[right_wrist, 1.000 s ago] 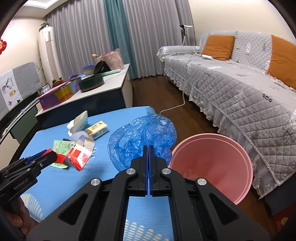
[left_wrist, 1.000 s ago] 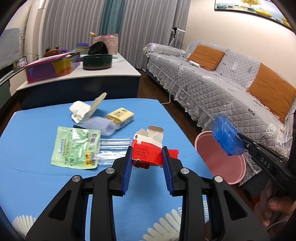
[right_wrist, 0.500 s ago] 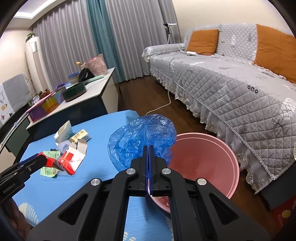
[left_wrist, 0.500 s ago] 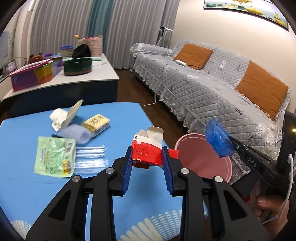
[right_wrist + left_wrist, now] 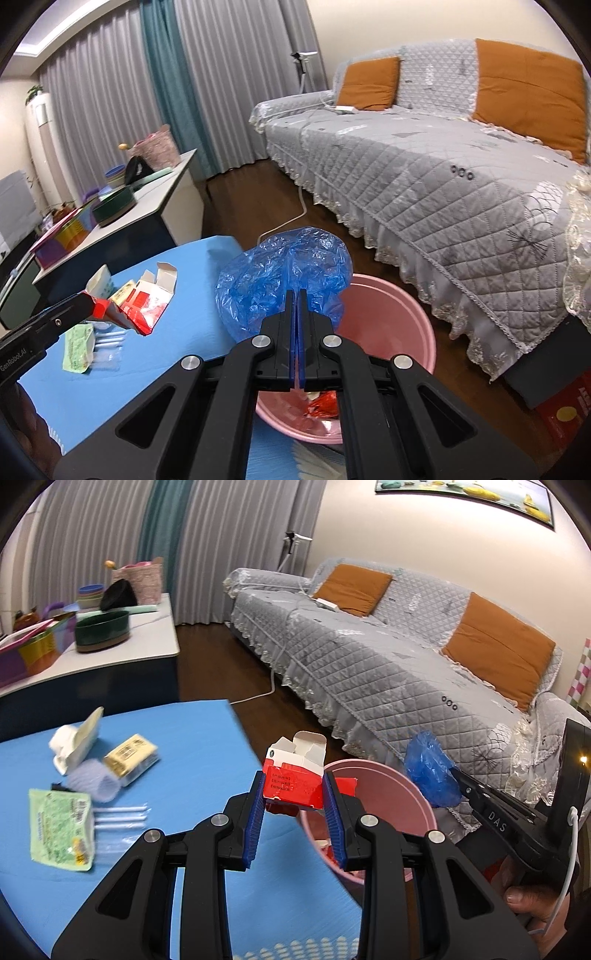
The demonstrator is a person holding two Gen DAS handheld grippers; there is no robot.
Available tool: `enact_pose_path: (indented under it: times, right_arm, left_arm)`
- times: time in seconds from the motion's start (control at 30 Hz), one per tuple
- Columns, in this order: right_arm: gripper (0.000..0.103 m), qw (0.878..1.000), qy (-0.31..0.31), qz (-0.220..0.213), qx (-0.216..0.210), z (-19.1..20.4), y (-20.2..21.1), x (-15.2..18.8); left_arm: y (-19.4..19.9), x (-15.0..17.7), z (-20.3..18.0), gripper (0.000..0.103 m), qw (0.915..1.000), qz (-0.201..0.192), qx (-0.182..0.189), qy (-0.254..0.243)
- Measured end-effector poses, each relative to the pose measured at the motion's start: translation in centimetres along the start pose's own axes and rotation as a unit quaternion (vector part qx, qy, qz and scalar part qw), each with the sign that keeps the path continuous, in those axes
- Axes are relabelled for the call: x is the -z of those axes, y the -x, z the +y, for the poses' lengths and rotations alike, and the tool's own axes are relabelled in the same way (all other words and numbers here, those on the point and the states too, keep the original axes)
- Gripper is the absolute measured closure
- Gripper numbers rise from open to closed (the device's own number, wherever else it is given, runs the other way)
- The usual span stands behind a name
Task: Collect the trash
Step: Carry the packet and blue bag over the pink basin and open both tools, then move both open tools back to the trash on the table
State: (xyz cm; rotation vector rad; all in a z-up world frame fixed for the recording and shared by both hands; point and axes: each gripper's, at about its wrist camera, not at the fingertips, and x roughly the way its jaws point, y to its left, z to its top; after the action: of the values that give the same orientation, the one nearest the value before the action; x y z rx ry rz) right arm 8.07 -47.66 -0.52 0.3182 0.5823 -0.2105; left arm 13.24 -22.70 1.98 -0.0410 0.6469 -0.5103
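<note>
My left gripper is shut on a red and white carton, held in the air at the right edge of the blue table, beside the pink bin. The carton also shows in the right wrist view. My right gripper is shut on a crumpled blue plastic bag, held over the near rim of the pink bin. The bag also shows in the left wrist view. Red trash lies inside the bin.
On the table lie a green packet, clear straws, a yellow box, a white carton and a pale roll. A grey sofa stands to the right, a white cabinet behind.
Both grippers have swung right toward the pink bin. The carton has left the table's middle and hangs at its edge; the blue bag is now over the bin.
</note>
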Motion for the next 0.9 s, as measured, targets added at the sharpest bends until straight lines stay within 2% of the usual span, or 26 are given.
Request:
enact_pose_path:
  times: [0.47, 0.63, 0.73, 0.77, 0.8, 0.83, 0.87, 0.9]
  right_arm:
    - [0.102, 0.999, -0.018, -0.007, 0.034, -3.0, -0.2, -0.4]
    - [0.102, 0.999, -0.025, -0.005, 0.039, -3.7, -0.5, -0.5]
    - [0.098, 0.999, -0.029, 0.008, 0.032, -3.8, -1.1, -0.5]
    - [0.086, 0.999, -0.029, 0.013, 0.035, -3.8, -1.3, -0.5]
    - [0.059, 0.999, -0.029, 0.012, 0.041, -3.7, -1.3, -0.5]
    - [0.045, 0.998, -0.031, 0.009, 0.048, -3.8, -1.2, -0.5]
    - [0.040, 0.998, -0.034, 0.007, 0.051, -3.9, -1.2, -0.5]
    - [0.040, 0.998, -0.036, 0.007, 0.048, -3.9, -1.2, -0.6]
  left_arm:
    - [-5.1, -0.4, -3.8, 0.072, 0.9967, 0.037, 0.056, -0.046]
    - [-6.9, -0.5, -4.4, 0.072, 0.9951, 0.050, 0.065, -0.056]
    - [-7.8, -0.6, -4.7, 0.071, 0.9934, 0.063, 0.074, -0.061]
    - [-8.1, -0.6, -4.7, 0.071, 0.9925, 0.070, 0.078, -0.062]
    - [-8.3, -0.6, -4.7, 0.068, 0.9921, 0.074, 0.080, -0.063]
    - [-8.4, -0.6, -4.6, 0.067, 0.9920, 0.076, 0.080, -0.062]
    - [-8.4, -0.6, -4.4, 0.066, 0.9921, 0.077, 0.080, -0.059]
    - [-8.3, -0.6, -4.1, 0.066, 0.9923, 0.076, 0.081, -0.054]
